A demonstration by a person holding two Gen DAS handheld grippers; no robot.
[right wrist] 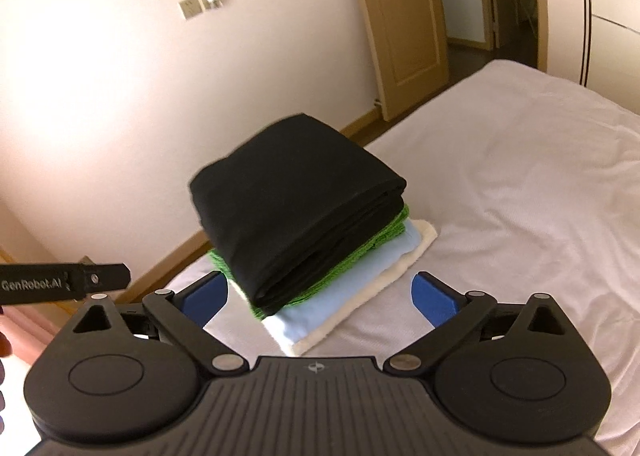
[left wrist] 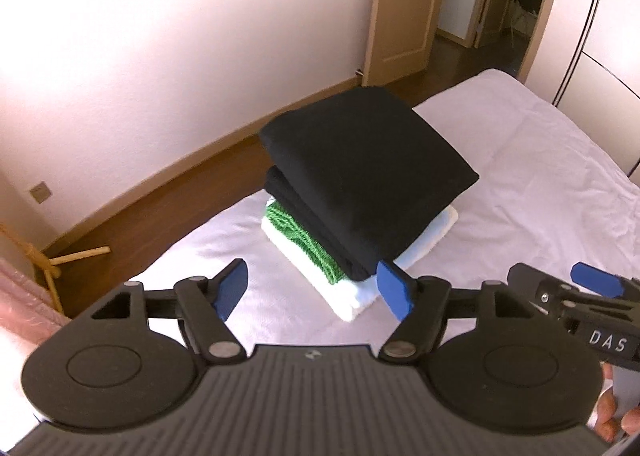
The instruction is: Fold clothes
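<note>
Directly ahead of both my wide-open, empty claws, left [left wrist: 314, 288] and right [right wrist: 320, 296], the neat stack of folded black, green, pale-blue and white clothes [right wrist: 304, 228] rests on the white-sheeted bed [right wrist: 520, 184], nearest corner just before my left claw.

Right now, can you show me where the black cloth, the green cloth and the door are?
black cloth [right wrist: 296, 192], right wrist view, on its flat top face.
green cloth [left wrist: 304, 242], left wrist view, on its folded edge showing under the black one.
door [left wrist: 404, 4], left wrist view, on its wooden panel.
</note>
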